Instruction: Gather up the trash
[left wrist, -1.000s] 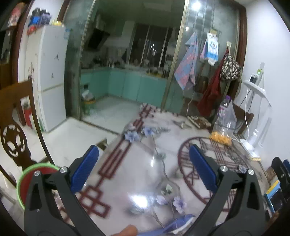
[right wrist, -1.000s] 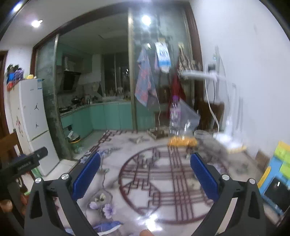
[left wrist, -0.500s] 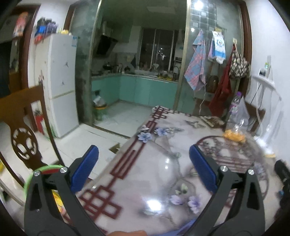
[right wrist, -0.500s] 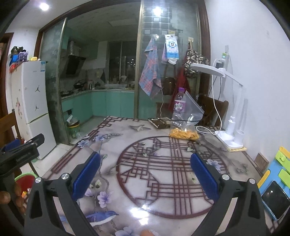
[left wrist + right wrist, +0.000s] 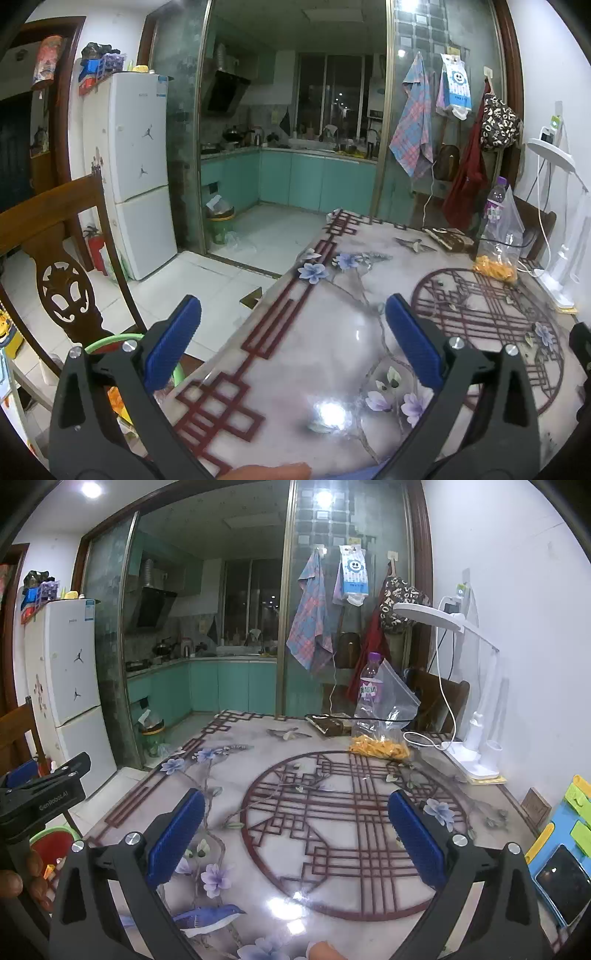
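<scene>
While the left claw (image 5: 293, 334) hangs above the near edge of the counter (image 5: 332, 332), its blue pads stand wide apart with nothing between them. In the left wrist view a green-rimmed bin (image 5: 110, 341) sits on the floor just beside the counter's left edge, partly hidden behind the left pad, with scraps of orange and yellow trash (image 5: 117, 400) showing inside it. A wooden chair (image 5: 62, 280) stands to the left of the bin, and a white fridge (image 5: 136, 166) is farther back by the kitchen doorway. At the far right of the counter a clear bag of orange snacks (image 5: 496, 258) leans against a bottle (image 5: 495, 206) with a purple cap. In the right wrist view the right claw (image 5: 295, 825) is likewise spread open and empty over the patterned counter top. The snack bag sits well ahead of it, near a white desk lamp (image 5: 472, 738). At the left edge the other claw's black body is held by a hand (image 5: 22, 878), and the bin with its red inside shows just below it, off the counter.
</scene>
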A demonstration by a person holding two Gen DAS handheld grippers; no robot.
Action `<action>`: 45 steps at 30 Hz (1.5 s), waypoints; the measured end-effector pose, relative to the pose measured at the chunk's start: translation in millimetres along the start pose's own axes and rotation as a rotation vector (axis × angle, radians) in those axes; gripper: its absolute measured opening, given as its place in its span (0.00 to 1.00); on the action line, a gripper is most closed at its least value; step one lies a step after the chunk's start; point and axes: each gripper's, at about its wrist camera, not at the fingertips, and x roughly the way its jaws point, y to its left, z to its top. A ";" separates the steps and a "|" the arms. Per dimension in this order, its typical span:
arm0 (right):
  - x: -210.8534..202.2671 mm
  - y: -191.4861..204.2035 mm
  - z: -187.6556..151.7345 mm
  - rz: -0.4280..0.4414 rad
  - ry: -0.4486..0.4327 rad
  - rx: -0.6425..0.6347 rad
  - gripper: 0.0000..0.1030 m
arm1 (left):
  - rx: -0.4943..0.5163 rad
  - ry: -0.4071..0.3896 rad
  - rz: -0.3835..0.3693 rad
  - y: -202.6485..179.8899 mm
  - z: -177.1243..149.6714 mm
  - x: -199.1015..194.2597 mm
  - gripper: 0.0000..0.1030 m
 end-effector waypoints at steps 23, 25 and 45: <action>3.3 1.2 -3.3 0.013 0.019 -0.006 0.93 | 0.074 -0.010 0.040 -8.0 -4.5 0.2 0.95; 4.7 0.7 -4.2 0.016 0.021 -0.010 0.93 | 0.076 -0.008 0.040 -8.5 -4.5 0.9 0.95; 8.1 -0.7 -6.6 0.021 0.029 -0.020 0.93 | 0.098 0.008 0.008 -11.4 -8.4 1.2 0.95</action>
